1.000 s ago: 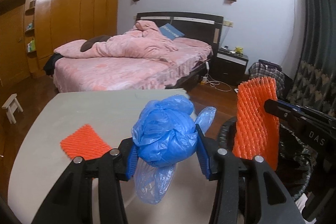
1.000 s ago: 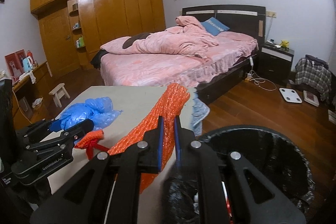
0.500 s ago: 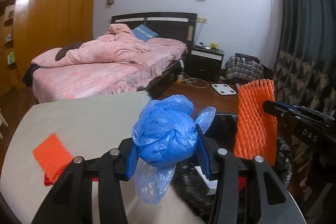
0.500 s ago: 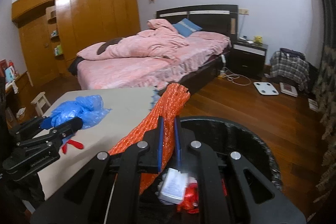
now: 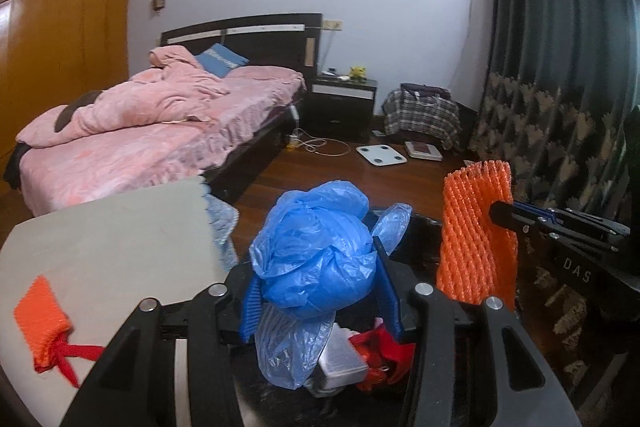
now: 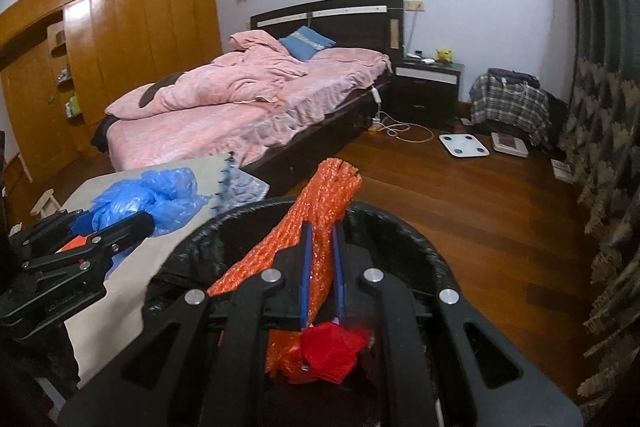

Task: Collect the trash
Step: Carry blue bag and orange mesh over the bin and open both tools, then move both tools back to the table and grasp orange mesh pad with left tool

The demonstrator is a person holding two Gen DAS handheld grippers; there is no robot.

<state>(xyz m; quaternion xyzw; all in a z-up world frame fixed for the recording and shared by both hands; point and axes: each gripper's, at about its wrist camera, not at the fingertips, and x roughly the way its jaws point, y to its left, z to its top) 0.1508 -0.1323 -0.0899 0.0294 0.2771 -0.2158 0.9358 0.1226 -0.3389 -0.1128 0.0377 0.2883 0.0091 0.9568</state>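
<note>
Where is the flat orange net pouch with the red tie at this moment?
In the left wrist view, the orange net pouch lies on the pale table at lower left, left of the left tool holding the blue plastic bag.

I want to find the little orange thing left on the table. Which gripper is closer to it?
Left. The left gripper, holding the blue bag, is beside the table where the orange piece lies. The right gripper, holding orange netting, is over the bin, farther away.
</note>
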